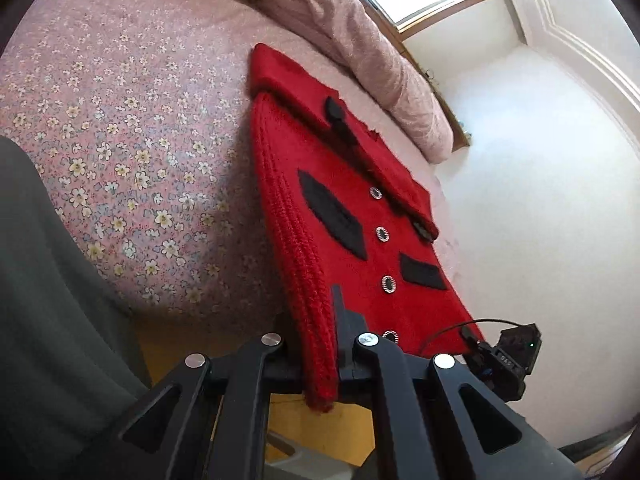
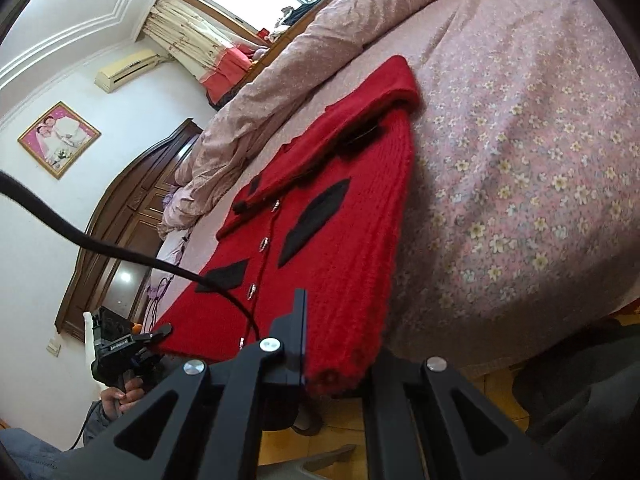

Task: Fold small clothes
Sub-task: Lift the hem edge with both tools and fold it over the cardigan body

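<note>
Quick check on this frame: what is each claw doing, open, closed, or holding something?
Left claw: closed on the ribbed hem of the red cardigan.
Right claw: closed on the same hem at the other bottom corner.

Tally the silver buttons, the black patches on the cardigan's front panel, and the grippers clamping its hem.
Silver buttons: 4
Black front patches: 2
Grippers shut on the red cardigan hem: 2 (left gripper, right gripper)
Total: 8
</note>
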Available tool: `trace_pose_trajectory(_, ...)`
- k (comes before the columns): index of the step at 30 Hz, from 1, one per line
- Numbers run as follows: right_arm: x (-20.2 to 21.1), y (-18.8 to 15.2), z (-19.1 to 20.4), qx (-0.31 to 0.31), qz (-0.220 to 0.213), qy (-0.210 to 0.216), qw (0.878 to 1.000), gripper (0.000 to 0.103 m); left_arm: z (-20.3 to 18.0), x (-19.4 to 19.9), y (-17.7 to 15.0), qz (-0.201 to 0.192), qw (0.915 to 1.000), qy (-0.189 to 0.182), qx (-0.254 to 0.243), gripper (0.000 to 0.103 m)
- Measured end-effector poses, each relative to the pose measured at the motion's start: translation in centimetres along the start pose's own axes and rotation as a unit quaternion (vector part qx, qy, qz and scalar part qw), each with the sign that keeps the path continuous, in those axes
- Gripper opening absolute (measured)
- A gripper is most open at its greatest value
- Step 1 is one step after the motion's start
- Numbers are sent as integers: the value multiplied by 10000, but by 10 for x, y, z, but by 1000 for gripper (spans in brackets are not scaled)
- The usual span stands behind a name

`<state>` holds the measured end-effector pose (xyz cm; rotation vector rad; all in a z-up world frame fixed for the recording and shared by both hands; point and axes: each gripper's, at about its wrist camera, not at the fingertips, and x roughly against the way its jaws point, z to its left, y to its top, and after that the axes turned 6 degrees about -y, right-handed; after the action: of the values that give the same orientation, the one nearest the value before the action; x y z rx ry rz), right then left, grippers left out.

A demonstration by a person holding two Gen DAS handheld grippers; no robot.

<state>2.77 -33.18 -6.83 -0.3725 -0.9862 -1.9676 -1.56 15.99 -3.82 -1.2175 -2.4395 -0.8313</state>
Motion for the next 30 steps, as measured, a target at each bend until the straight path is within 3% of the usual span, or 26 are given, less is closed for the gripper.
trace_pose_trajectory(4, 1, 0, 4, 105, -37, -97, 9999, 6, -9, -7, 7, -125, 9998, 39, -147, 1)
trace_pose_trajectory(10, -17, 30, 20, 677, -218, -421, 9966, 6, -10, -28, 42, -322, 9992, 76, -244, 1)
trace_pose_trajectory(16, -39, 74, 7, 143, -433, -156, 9988, 6, -18, -49, 85, -802, 9956, -67, -482, 1)
trace_pose_trajectory(20, -44, 98, 18, 332, -561, -366, 9972, 6, -22, -54, 107, -1066, 9929, -131, -513, 1)
trace_pose_trajectory(30, -77, 160, 20, 206, -672, -390, 9968, 7, -32, -68, 158, -1231, 9891, -53, -809, 2)
